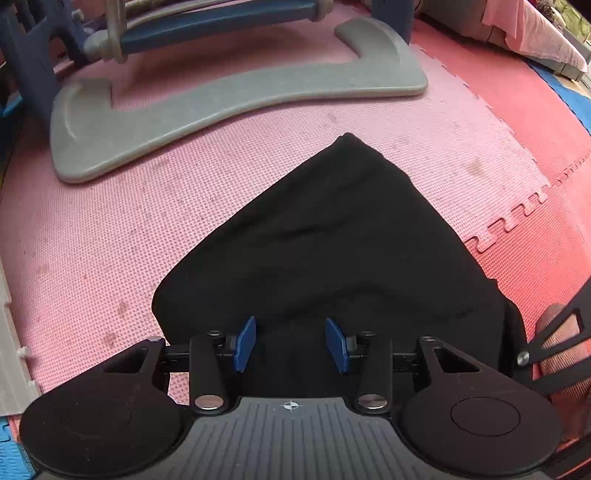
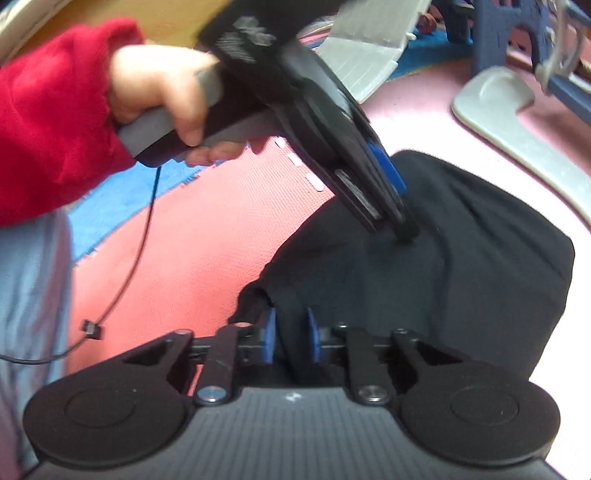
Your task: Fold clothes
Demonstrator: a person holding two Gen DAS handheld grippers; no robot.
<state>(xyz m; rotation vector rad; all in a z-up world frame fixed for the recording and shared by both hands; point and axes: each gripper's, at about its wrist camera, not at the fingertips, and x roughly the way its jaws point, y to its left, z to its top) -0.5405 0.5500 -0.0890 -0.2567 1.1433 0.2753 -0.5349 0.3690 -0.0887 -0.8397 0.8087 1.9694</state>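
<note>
A black garment (image 1: 332,236) lies folded in a rough triangle on the pink foam mat (image 1: 110,236); it also shows in the right wrist view (image 2: 461,266). My left gripper (image 1: 291,343) is open, its blue pads (image 1: 245,343) apart over the garment's near edge. In the right wrist view the left gripper (image 2: 399,210) points down onto the cloth, held by a hand in a red sleeve (image 2: 51,118). My right gripper (image 2: 291,339) is shut on a fold of the black garment at its near left corner.
A grey curved plastic base (image 1: 221,96) of a blue frame (image 1: 207,18) stands beyond the garment, and shows in the right wrist view (image 2: 517,125). Red mat tiles (image 1: 517,122) lie to the right, blue ones (image 2: 122,199) near the person. A thin black cable (image 2: 144,236) hangs at the left.
</note>
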